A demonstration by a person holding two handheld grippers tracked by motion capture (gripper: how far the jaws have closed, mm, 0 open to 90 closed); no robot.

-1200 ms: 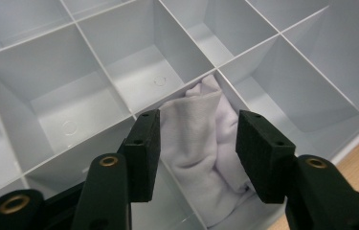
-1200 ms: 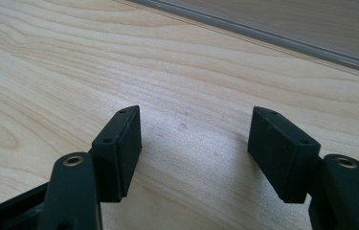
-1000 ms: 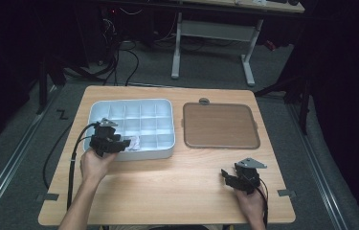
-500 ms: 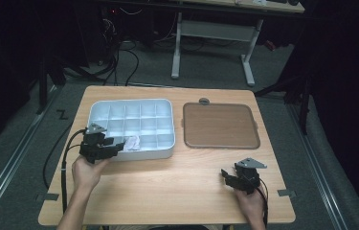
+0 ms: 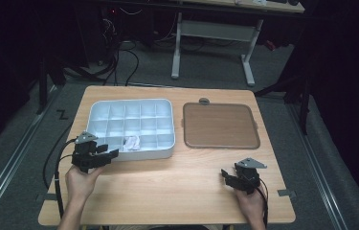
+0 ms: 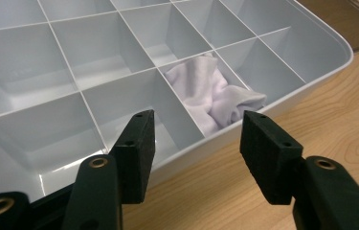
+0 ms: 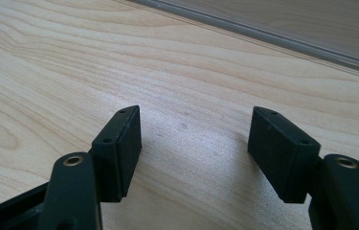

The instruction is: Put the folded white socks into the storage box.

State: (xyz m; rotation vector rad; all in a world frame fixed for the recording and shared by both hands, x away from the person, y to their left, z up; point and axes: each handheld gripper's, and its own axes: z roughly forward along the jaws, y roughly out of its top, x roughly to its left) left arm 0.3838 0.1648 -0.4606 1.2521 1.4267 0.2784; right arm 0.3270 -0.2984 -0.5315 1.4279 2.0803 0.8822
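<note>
A white compartment tray [image 5: 101,108] lies on the left half of the wooden table. A crumpled white cloth [image 5: 132,142] rests in one compartment of its front row, and the left gripper view has that cloth [image 6: 213,93] straight ahead. My left gripper [image 5: 107,151] hovers at the tray's front left edge, pointing right. It is open; its jaws have just been opening, with nothing held between them. My right gripper [image 5: 226,177] sits low over bare wood at the front right, also open and holding nothing [image 7: 194,148].
A brown flat tray with a grey rim [image 5: 220,125] lies to the right of the white tray [image 6: 311,81], and its edge [image 7: 263,33] runs across the top of the right gripper view. Cables trail off the table's left side. Bare wood spans the front middle.
My left gripper has drawn back from over the tray's front row toward the near left, leaving the cloth in its compartment. The right gripper has stayed put.
</note>
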